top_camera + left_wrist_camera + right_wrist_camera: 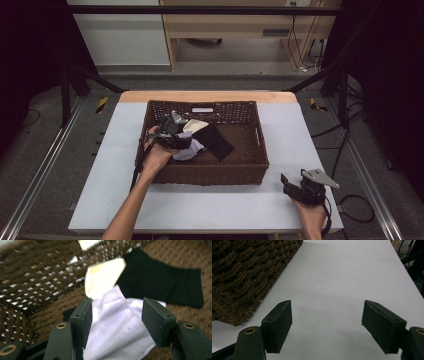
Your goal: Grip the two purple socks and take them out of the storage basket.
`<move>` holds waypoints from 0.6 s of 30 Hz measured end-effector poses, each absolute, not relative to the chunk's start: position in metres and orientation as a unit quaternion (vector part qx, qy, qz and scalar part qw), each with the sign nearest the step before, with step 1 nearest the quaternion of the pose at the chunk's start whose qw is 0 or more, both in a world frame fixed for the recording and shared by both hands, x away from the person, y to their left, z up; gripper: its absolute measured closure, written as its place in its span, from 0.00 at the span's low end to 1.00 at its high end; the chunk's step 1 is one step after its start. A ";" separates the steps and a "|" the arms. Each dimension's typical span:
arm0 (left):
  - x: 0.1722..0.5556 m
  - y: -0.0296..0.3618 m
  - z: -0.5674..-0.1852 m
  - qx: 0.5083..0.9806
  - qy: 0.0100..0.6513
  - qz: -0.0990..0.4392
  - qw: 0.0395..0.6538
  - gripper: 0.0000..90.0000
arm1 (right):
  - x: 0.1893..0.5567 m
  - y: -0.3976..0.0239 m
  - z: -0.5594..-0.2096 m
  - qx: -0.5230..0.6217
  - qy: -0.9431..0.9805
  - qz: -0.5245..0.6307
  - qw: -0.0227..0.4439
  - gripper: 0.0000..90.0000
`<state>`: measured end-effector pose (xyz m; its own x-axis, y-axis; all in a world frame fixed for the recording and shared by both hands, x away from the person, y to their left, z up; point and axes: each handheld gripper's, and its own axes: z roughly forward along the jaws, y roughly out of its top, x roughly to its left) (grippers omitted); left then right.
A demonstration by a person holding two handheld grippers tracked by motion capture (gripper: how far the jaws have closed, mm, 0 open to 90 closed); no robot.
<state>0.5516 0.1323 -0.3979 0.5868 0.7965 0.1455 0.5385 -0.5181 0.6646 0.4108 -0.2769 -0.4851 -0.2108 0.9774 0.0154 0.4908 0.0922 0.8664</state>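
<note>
- Socks lie at the left end of the wicker basket: a pale lilac sock, a cream sock and a black sock beside it.
- Left gripper hangs over the lilac sock, jaws spread to either side of it and not yet pinching.
- Right gripper rests above the bare white table, jaws wide apart and empty.
- Risk: the lilac sock seems to overlap the cream one, though the blur hides the edge, so a deep pinch may drag both up.
</note>
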 end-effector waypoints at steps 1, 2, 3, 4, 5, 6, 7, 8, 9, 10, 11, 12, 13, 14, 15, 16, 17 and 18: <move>0.551 0.132 -0.398 0.844 0.394 0.222 0.289 0.47 | 0.411 -0.277 -0.485 0.546 0.672 0.393 0.310 0.27; 0.551 0.131 -0.399 0.844 0.393 0.222 0.289 0.49 | 0.411 -0.277 -0.485 0.547 0.671 0.394 0.309 0.28; 0.553 0.131 -0.400 0.848 0.395 0.212 0.284 0.49 | 0.411 -0.277 -0.485 0.550 0.672 0.393 0.304 0.27; 0.553 0.132 -0.400 0.848 0.397 0.205 0.284 0.49 | 0.412 -0.277 -0.485 0.550 0.673 0.391 0.302 0.26; 0.553 0.132 -0.400 0.848 0.397 0.205 0.284 0.50 | 0.412 -0.277 -0.485 0.550 0.673 0.391 0.302 0.26; 0.554 0.132 -0.400 0.849 0.397 0.197 0.288 0.50 | 0.412 -0.278 -0.485 0.553 0.672 0.391 0.299 0.26; 0.554 0.133 -0.400 0.850 0.397 0.192 0.290 0.51 | 0.412 -0.278 -0.485 0.552 0.670 0.395 0.301 0.26; 0.555 0.133 -0.401 0.851 0.397 0.187 0.289 0.52 | 0.411 -0.278 -0.485 0.549 0.670 0.396 0.304 0.26; 0.556 0.132 -0.401 0.854 0.397 0.181 0.284 0.53 | 0.411 -0.278 -0.485 0.547 0.671 0.397 0.304 0.27; 0.556 0.131 -0.402 0.856 0.396 0.176 0.280 0.53 | 0.411 -0.277 -0.485 0.549 0.671 0.396 0.301 0.26; 0.556 0.131 -0.403 0.859 0.395 0.173 0.275 0.53 | 0.411 -0.277 -0.485 0.549 0.671 0.396 0.301 0.26; 0.556 0.130 -0.404 0.861 0.394 0.171 0.272 0.54 | 0.412 -0.278 -0.485 0.553 0.671 0.395 0.296 0.26; 0.556 0.130 -0.404 0.864 0.392 0.168 0.270 0.57 | 0.413 -0.278 -0.486 0.555 0.672 0.392 0.295 0.26; 0.556 0.129 -0.406 0.866 0.391 0.165 0.264 0.58 | 0.414 -0.279 -0.486 0.555 0.672 0.391 0.296 0.26; 0.556 0.129 -0.406 0.866 0.391 0.165 0.264 0.60 | 0.413 -0.279 -0.486 0.554 0.672 0.392 0.297 0.26; 0.557 0.128 -0.407 0.868 0.391 0.162 0.260 0.60 | 0.413 -0.279 -0.486 0.554 0.672 0.392 0.297 0.26; 0.558 0.128 -0.407 0.869 0.393 0.155 0.256 0.63 | 0.413 -0.279 -0.486 0.554 0.670 0.394 0.297 0.26; 0.558 0.128 -0.409 0.872 0.394 0.146 0.251 0.72 | 0.412 -0.279 -0.485 0.553 0.670 0.396 0.297 0.27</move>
